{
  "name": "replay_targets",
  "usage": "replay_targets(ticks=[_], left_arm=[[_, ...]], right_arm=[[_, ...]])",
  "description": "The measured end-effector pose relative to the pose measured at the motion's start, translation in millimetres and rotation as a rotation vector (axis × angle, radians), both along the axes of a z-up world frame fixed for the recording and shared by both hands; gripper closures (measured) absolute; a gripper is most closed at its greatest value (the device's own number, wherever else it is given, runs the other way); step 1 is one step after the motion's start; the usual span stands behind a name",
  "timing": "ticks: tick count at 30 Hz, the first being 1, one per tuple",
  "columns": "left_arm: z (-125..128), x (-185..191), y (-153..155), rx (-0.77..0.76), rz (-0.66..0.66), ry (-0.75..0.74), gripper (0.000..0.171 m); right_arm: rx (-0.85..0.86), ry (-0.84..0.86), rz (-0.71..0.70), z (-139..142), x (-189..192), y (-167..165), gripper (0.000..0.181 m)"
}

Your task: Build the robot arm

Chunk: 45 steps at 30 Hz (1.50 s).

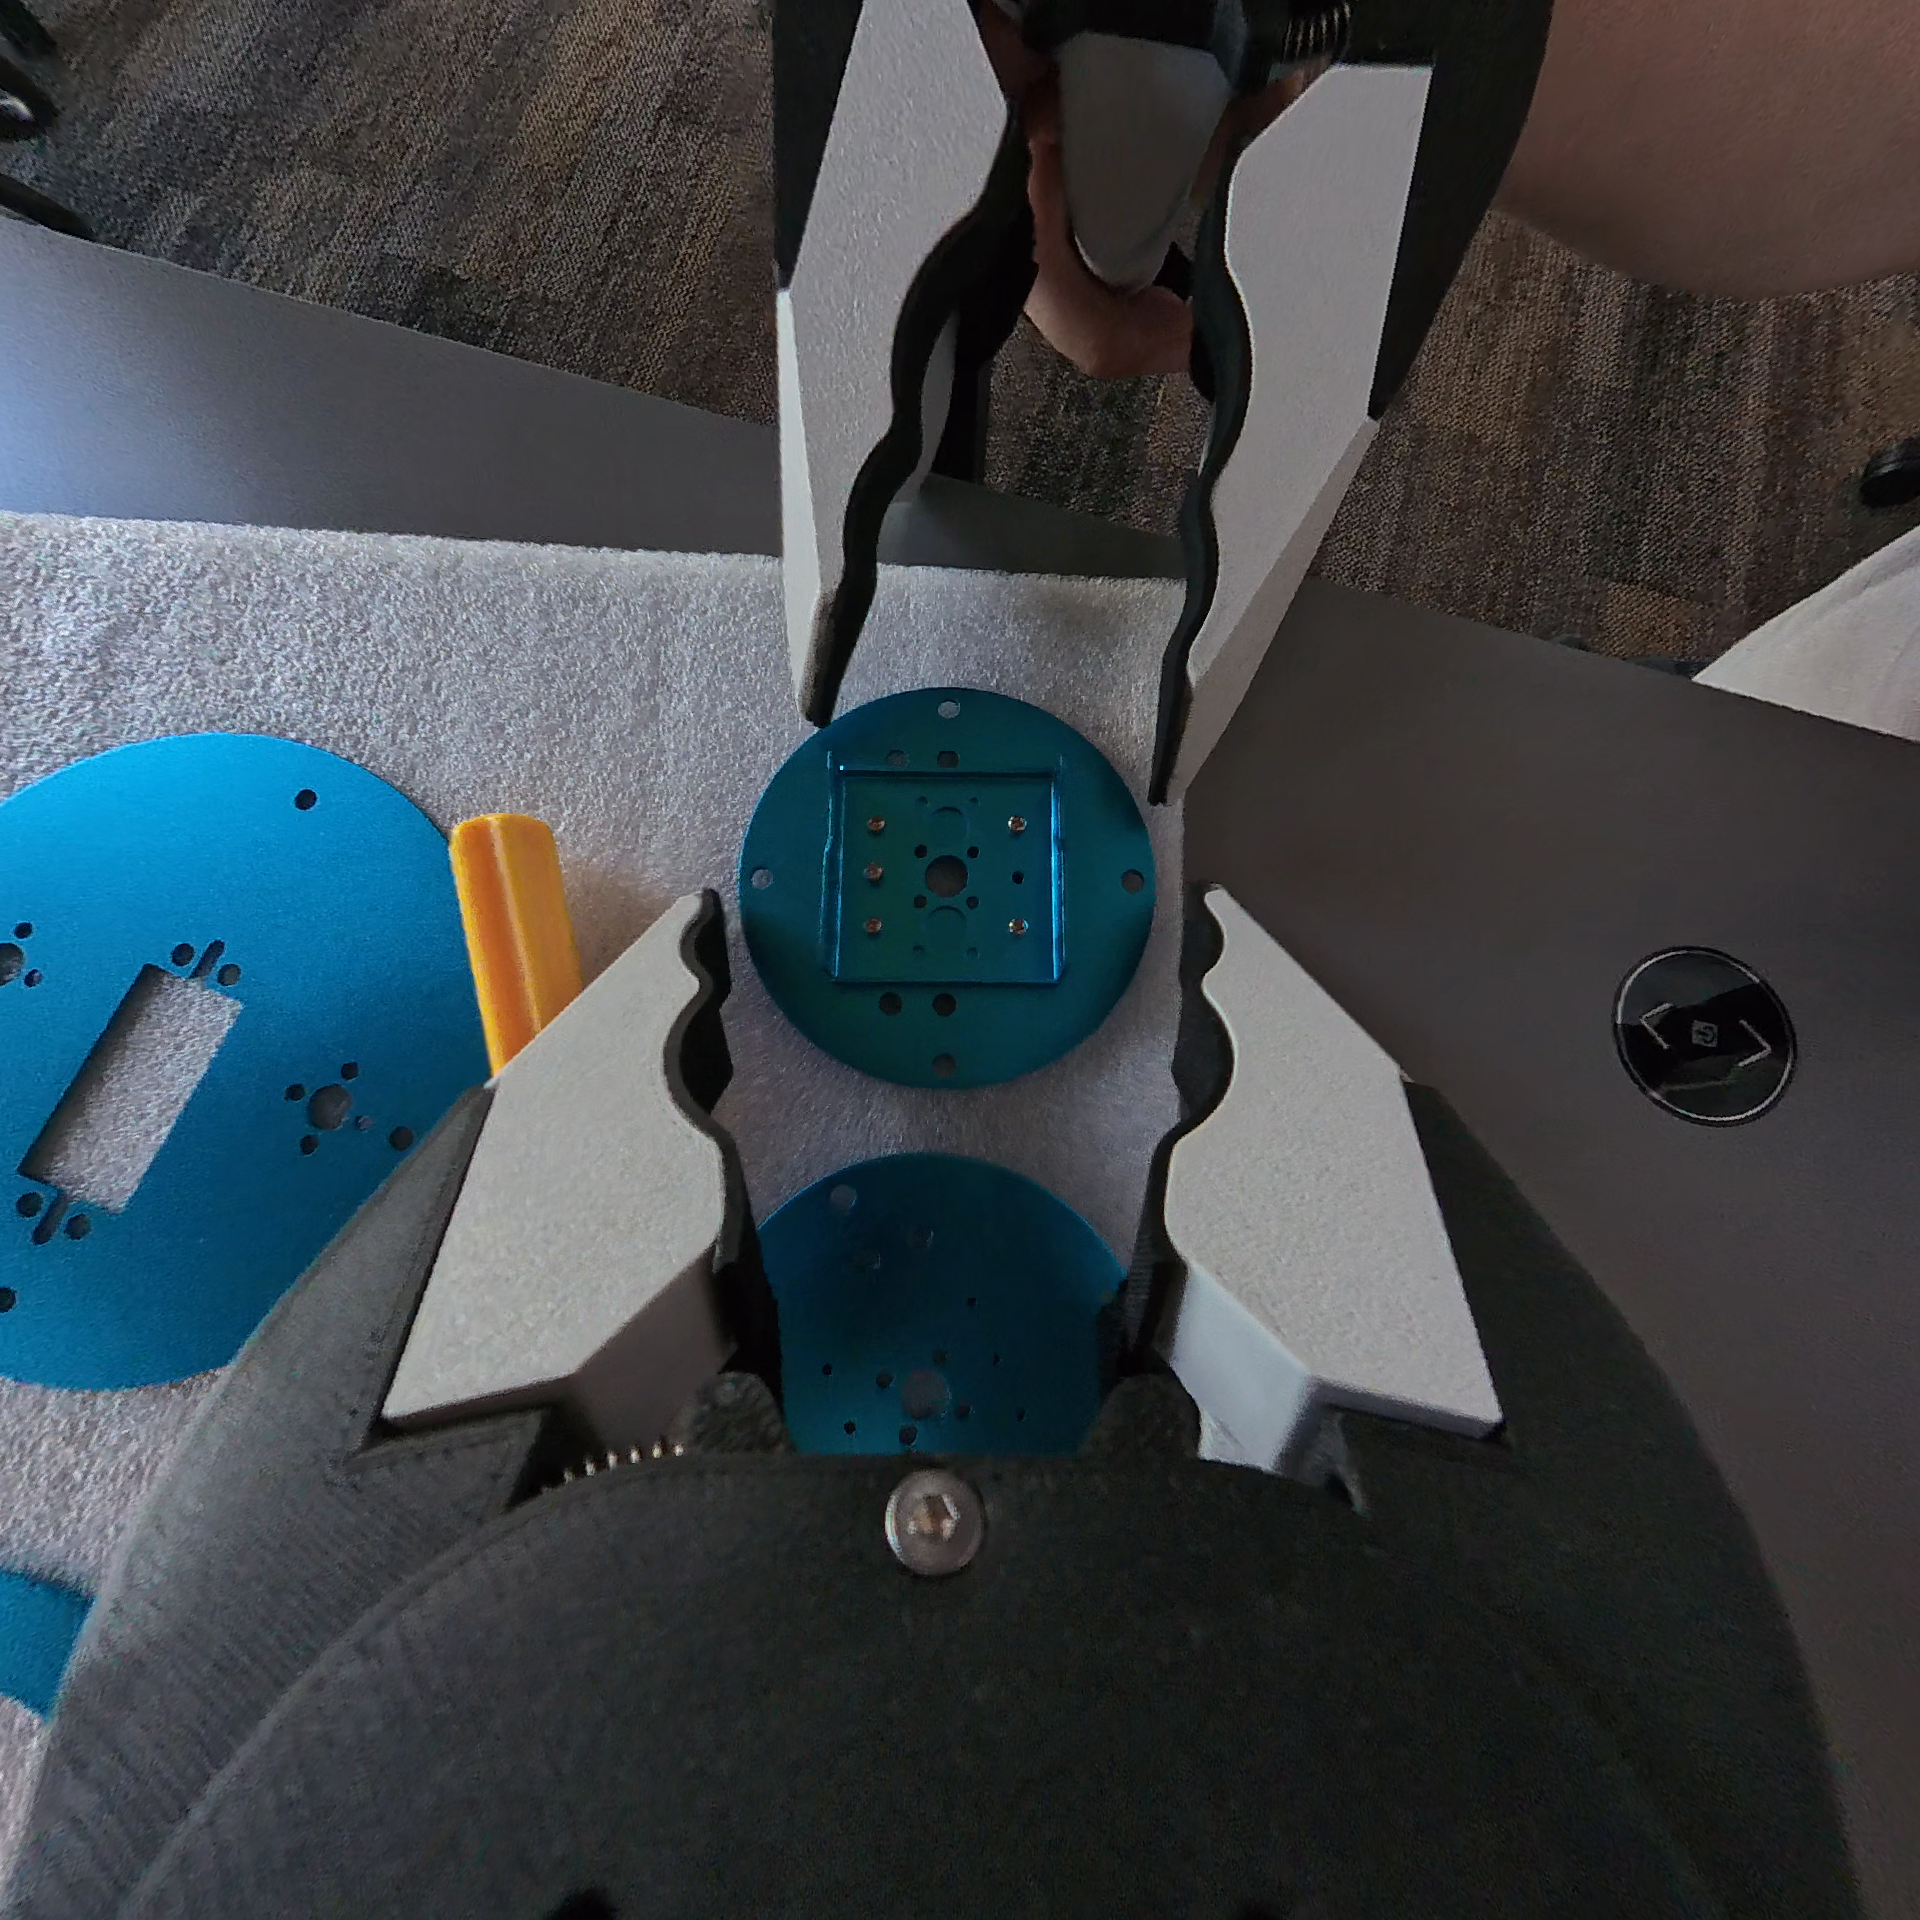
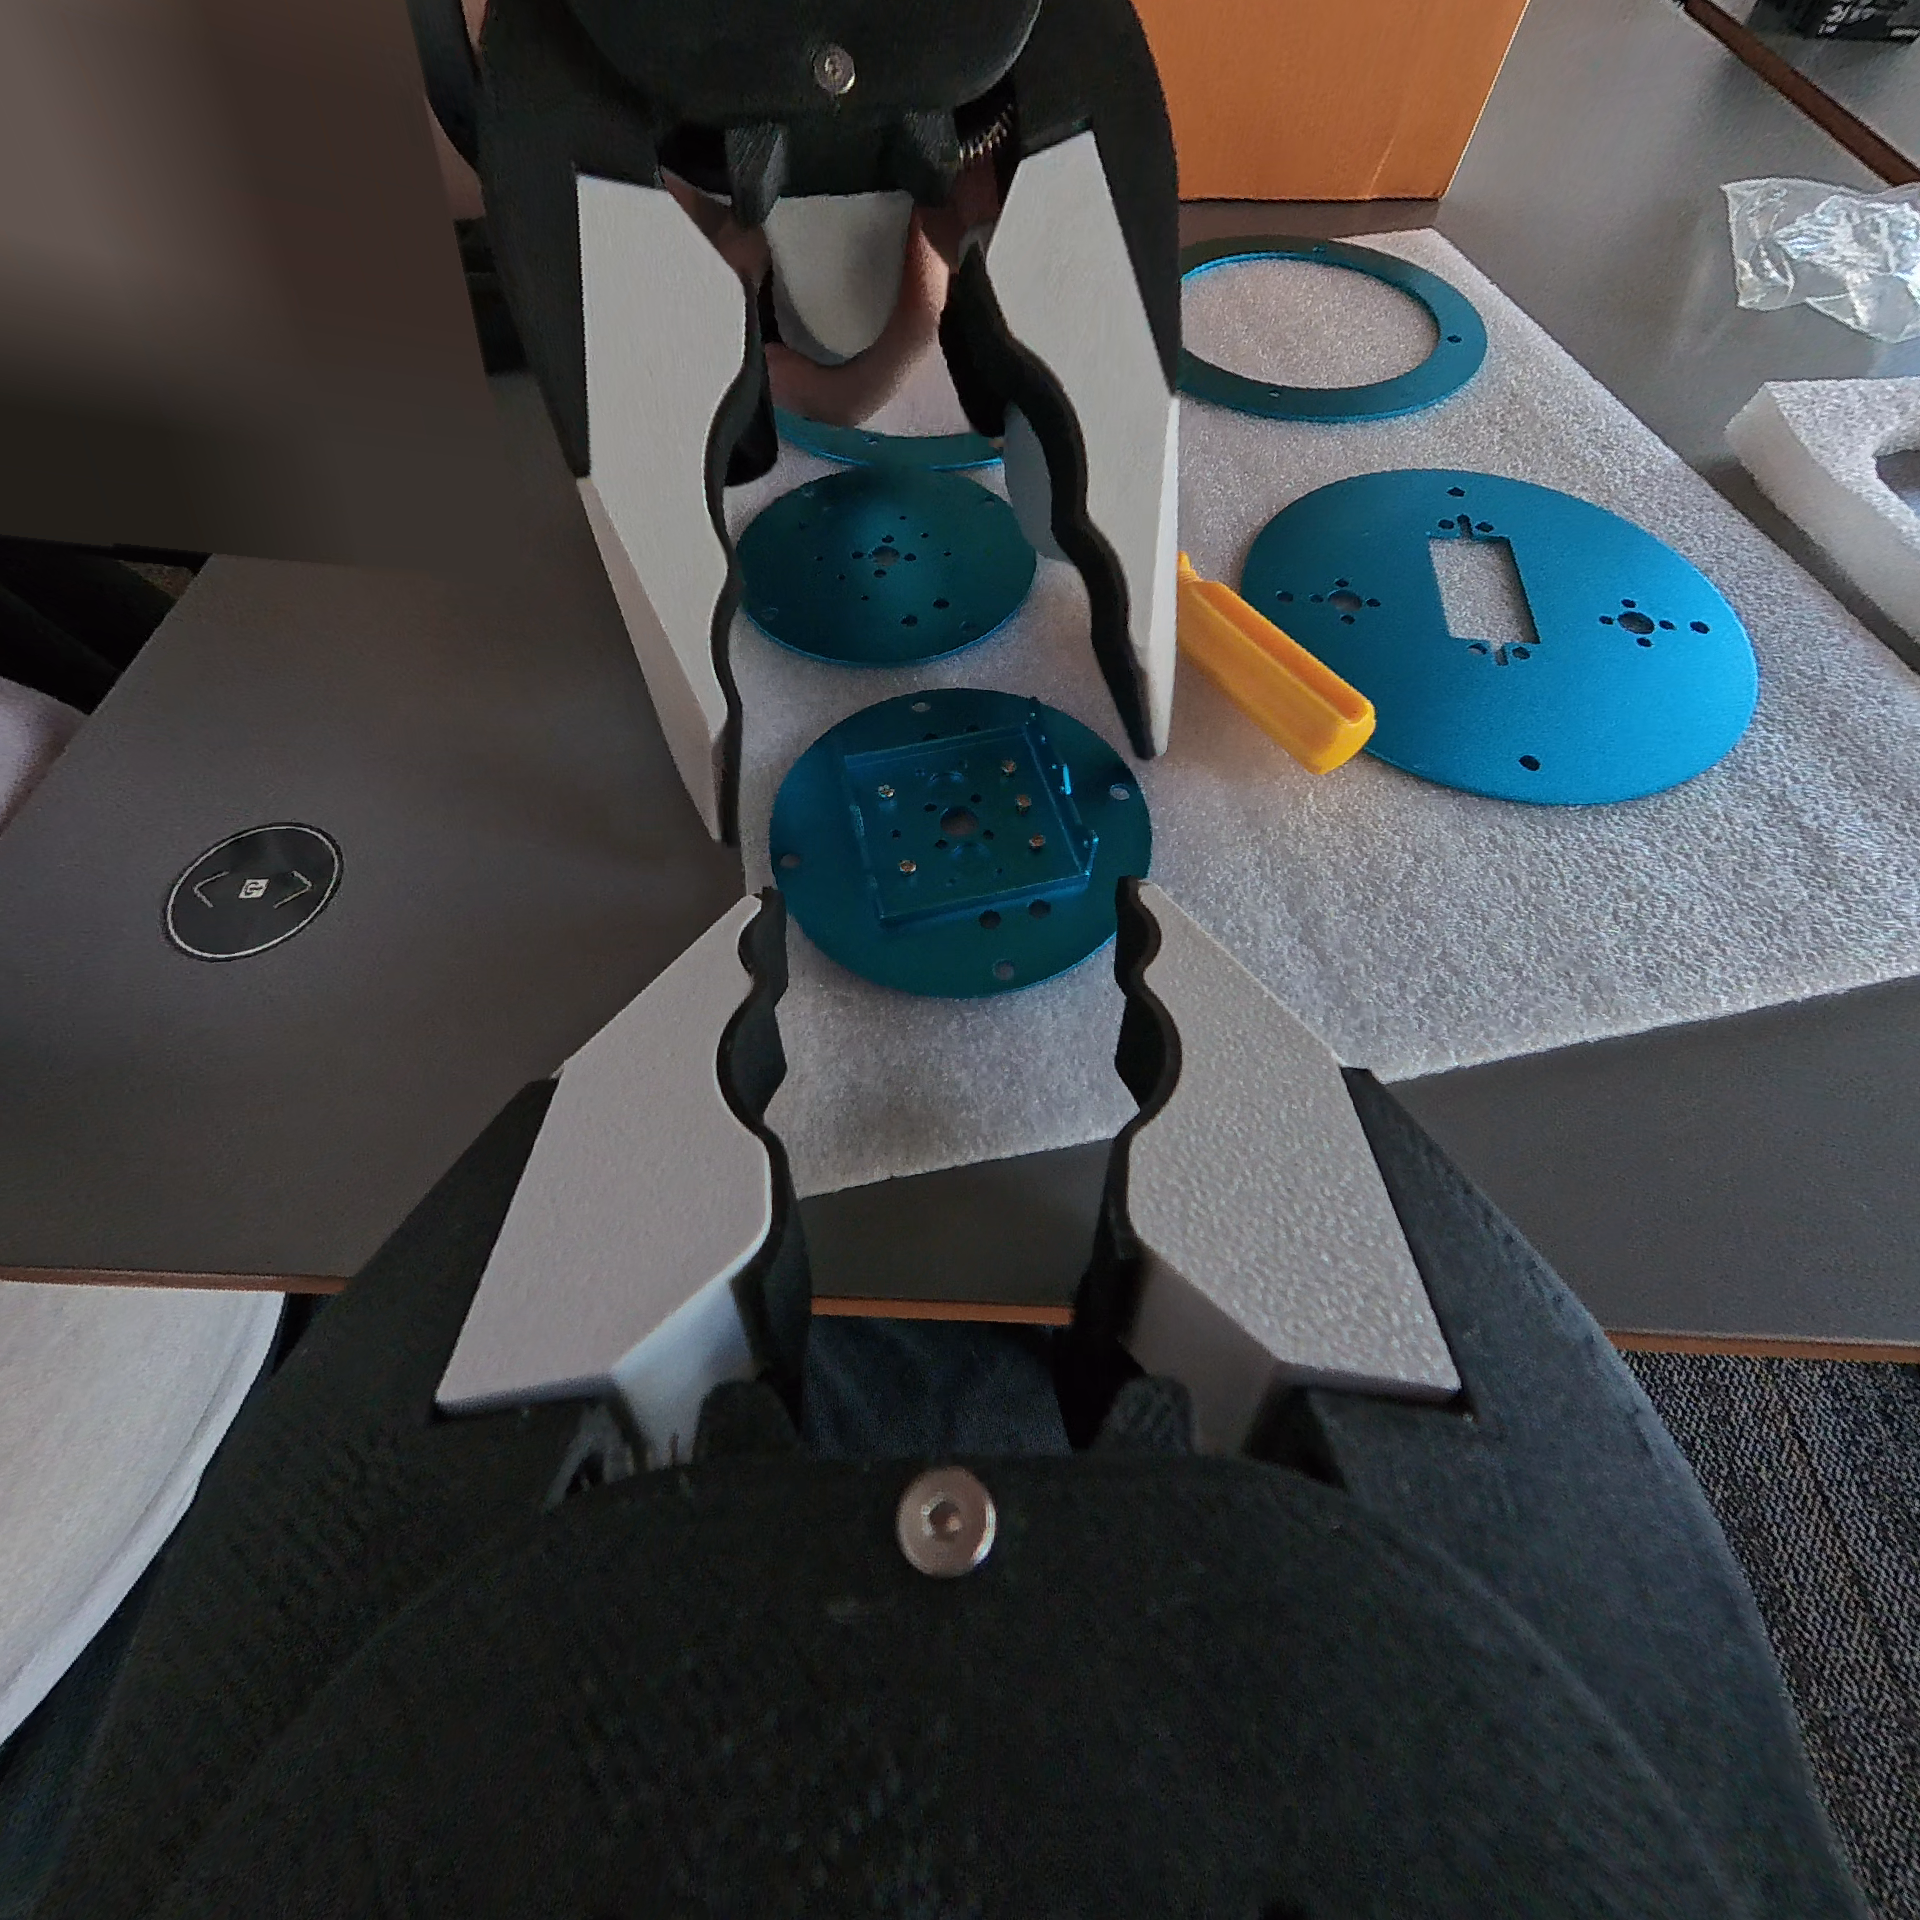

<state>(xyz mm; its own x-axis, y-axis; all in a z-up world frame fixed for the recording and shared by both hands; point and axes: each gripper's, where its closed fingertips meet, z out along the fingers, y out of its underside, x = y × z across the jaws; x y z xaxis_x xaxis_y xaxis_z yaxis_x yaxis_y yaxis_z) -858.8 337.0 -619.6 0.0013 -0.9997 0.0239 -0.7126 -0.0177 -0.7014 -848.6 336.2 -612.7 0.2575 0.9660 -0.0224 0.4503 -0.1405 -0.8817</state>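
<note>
Two grippers, left gripper and right gripper, face each other with fingers spread, gripping nothing; the disc lies flat on foam between all four tips. Closing together, the fingers might collide or skid it.

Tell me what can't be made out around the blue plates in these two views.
- Plain blue disc: left view, its near part hidden behind the left gripper.
- Blue ring: right view, mostly behind the left gripper.
- Large blue plate: left view, cut off by the edge.
</note>
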Motion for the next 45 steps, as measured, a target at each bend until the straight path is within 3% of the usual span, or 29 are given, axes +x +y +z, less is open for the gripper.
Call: replay_targets(ticks=[6,13,45], left_arm=[[10,-13,0,-0.041,0.029,-0.034,0.093],[0,-13,-1,-0.01,0.008,-0.015,0.097],[-2,-13,-1,0.037,0.022,-0.014,0.1]], right_arm=[[0.005,0.006,-0.001,0,2,-1,0.118],[0.004,-0.017,-0.002,-2,3,2,0.118],[0.008,-0.018,-0.004,-1,5,1,0.119]])
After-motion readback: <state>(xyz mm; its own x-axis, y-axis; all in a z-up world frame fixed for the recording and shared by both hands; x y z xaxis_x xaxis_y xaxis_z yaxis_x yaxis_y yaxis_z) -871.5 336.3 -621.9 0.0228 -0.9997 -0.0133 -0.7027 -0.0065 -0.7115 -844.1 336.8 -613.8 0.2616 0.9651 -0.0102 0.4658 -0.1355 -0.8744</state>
